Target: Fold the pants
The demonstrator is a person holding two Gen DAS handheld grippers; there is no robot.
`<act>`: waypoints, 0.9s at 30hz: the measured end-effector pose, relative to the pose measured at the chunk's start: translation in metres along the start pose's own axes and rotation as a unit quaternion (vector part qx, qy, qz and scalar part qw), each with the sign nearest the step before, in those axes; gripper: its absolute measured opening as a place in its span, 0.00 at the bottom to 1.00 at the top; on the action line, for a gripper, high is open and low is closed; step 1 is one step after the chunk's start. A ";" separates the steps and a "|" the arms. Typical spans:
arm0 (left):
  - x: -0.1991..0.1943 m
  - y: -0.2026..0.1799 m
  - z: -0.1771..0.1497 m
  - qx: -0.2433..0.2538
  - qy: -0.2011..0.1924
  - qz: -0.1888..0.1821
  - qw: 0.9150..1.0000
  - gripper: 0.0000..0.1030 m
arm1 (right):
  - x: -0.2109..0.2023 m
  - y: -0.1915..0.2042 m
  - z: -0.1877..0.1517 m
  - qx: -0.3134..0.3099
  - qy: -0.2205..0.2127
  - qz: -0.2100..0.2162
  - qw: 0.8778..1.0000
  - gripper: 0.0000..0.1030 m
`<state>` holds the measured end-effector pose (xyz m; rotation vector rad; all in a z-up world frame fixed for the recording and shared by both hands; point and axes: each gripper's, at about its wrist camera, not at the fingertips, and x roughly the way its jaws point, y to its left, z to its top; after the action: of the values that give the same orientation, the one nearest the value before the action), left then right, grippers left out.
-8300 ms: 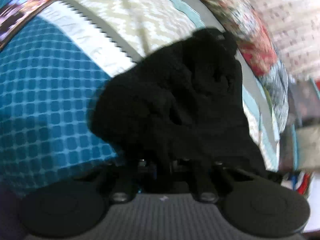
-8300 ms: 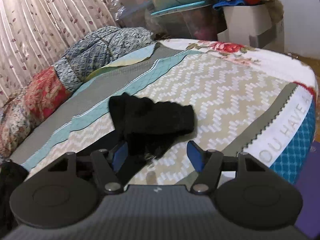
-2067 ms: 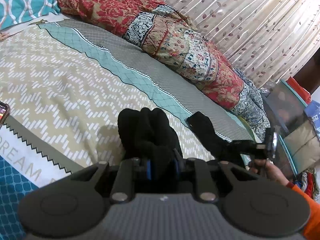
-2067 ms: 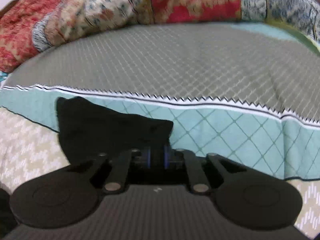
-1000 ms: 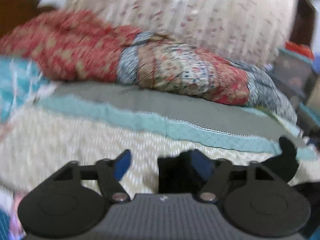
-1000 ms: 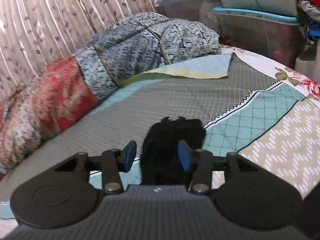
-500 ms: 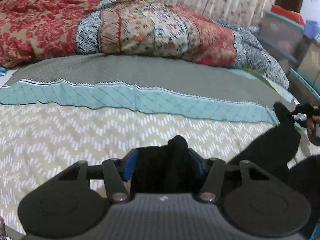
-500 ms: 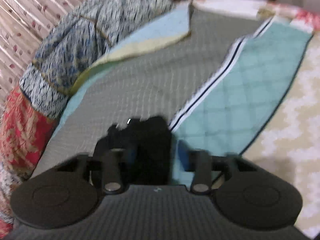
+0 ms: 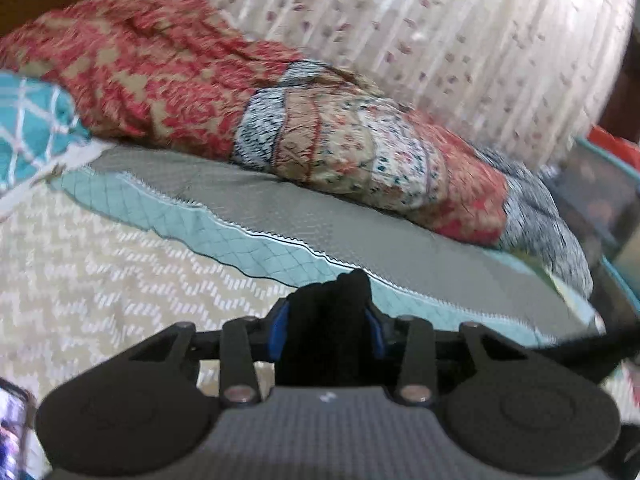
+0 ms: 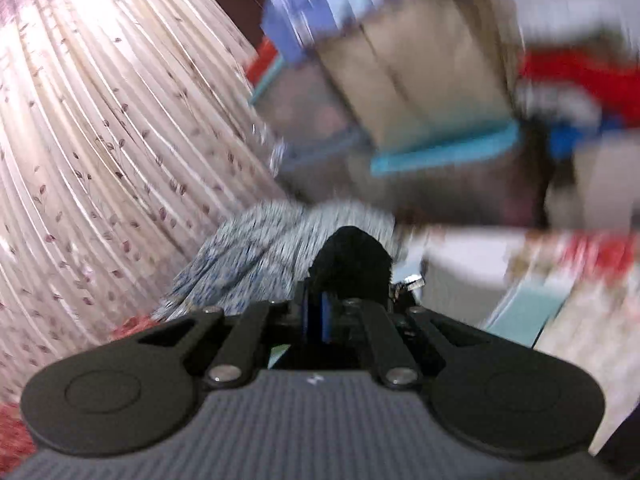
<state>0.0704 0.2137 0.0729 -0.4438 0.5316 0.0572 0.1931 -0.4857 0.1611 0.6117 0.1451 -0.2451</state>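
Observation:
The black pants (image 9: 328,320) are bunched between the blue pads of my left gripper (image 9: 327,330), which is shut on them just above the patterned bedspread (image 9: 120,280). In the right wrist view another part of the black pants (image 10: 352,264) sticks up from my right gripper (image 10: 316,316), whose jaws are closed on the cloth. That gripper is lifted and points at the curtain and boxes. A dark strip of the pants (image 9: 592,350) stretches off to the right in the left wrist view.
Rolled red and blue patterned quilts (image 9: 280,120) lie along the far side of the bed under a leaf-print curtain (image 10: 100,140). Stacked boxes and bins (image 10: 420,100) stand to the right. A phone (image 9: 10,428) lies at the bed's near left.
Both grippers closed on the pants within the last second. The right gripper then swung up fast, its view blurred, from the bed toward the curtain and boxes. The left view shifted slightly.

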 end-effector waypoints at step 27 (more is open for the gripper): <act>0.008 0.022 -0.068 -0.032 0.079 0.072 0.994 0.88 | -0.022 0.235 -0.306 -0.410 0.272 0.407 0.770 0.66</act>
<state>0.0410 0.2040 0.0085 -0.4750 0.7195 0.1793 0.2160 -0.1175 0.0470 -0.1958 0.4975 0.8386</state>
